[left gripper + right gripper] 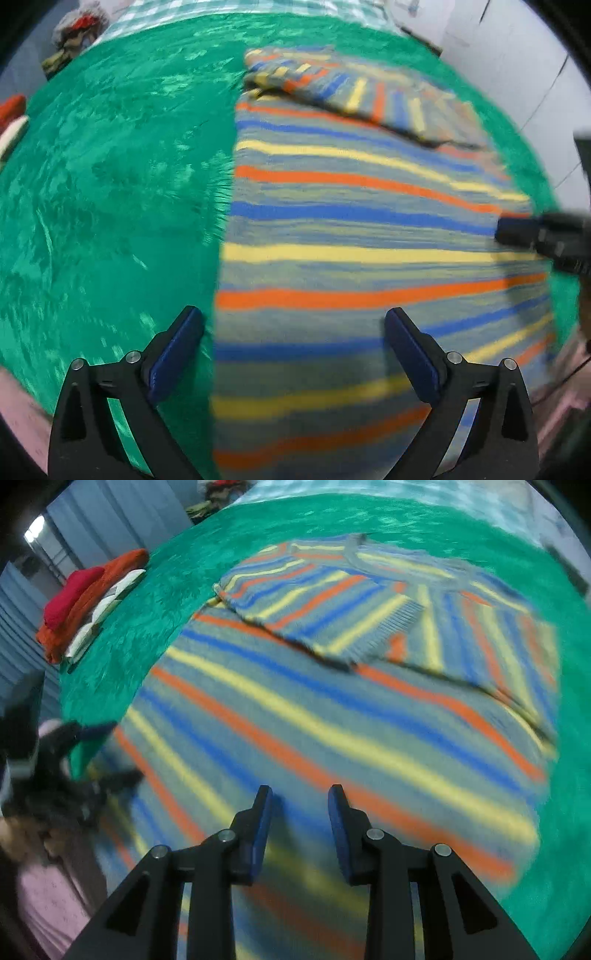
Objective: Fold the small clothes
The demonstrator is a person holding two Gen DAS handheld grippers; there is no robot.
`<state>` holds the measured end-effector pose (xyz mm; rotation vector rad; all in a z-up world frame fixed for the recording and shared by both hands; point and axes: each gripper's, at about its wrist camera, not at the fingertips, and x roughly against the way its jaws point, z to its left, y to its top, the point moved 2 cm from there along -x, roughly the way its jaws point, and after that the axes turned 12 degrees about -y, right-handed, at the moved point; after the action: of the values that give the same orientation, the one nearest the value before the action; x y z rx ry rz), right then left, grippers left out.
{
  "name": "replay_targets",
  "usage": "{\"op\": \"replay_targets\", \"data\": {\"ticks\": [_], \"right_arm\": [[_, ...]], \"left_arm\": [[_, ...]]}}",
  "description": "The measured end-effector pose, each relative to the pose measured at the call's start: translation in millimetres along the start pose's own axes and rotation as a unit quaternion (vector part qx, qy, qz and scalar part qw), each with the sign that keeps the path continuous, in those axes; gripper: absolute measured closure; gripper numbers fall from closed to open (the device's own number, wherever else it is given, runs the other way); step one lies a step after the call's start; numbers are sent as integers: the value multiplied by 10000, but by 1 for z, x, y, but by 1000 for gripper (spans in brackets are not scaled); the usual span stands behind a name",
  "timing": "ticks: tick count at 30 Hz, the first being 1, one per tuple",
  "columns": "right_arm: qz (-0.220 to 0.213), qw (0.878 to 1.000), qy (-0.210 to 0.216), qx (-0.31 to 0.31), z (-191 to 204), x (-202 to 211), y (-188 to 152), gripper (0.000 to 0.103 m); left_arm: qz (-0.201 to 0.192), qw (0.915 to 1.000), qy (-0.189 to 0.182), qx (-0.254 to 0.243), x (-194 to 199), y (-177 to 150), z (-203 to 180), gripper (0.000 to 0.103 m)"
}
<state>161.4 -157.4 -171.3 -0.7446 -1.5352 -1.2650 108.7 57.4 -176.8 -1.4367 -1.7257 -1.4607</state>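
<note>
We hover left gripper [293, 328] wide open, right gripper [300, 799] half-closed, both empty over striped sweater [351, 229] on green blanket [110, 184].

Probably a home bedroom: green plush blanket [110, 166], folded clothes pile [88, 598], checked sheet [184, 9]

The sweater [362, 229] under me is grey with thin stripes of orange, blue and yellow, and its folded sleeve [321, 605] carries the same stripes running crosswise, ending in a plain grey ribbed cuff. It lies on a bright emerald green fuzzy blanket [110, 192]. Beyond that shows a pale teal-and-white checked cloth [207, 11]. My gripper frames are black with dark blue pads [173, 354]. A stack of clothes [88, 602] off to one side is red, rust orange and cream.
</note>
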Motion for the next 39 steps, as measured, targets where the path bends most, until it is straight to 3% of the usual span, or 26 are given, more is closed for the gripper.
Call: {"op": "replay_targets", "data": {"ticks": [2,4,7,9,12,39], "right_arm": [[40,9993,-348,-90,0,24,-29,65],[92,9976,-626,-277,0,39,-55,54],[255,9946,-858,-529,8,37,-89,53],[431,9918,-1044,-591,12,22,-106,53],[299,9888,-1333,-604,17,24,-109,52],[331,9847,-1640,-494,30,18,-111,47]], "left_arm": [[-19,9999,-98,-115,5,-10,-17,3],[159,9991,98,-390,-3,-20,-31,3],[389,9910,775,-1024,-26,-38,-46,1],[433,9901,812,-1058,-26,-38,-47,1],[512,9922,717,-881,-23,-37,-40,0],[485,9928,679,-863,-28,-39,-33,0]]}}
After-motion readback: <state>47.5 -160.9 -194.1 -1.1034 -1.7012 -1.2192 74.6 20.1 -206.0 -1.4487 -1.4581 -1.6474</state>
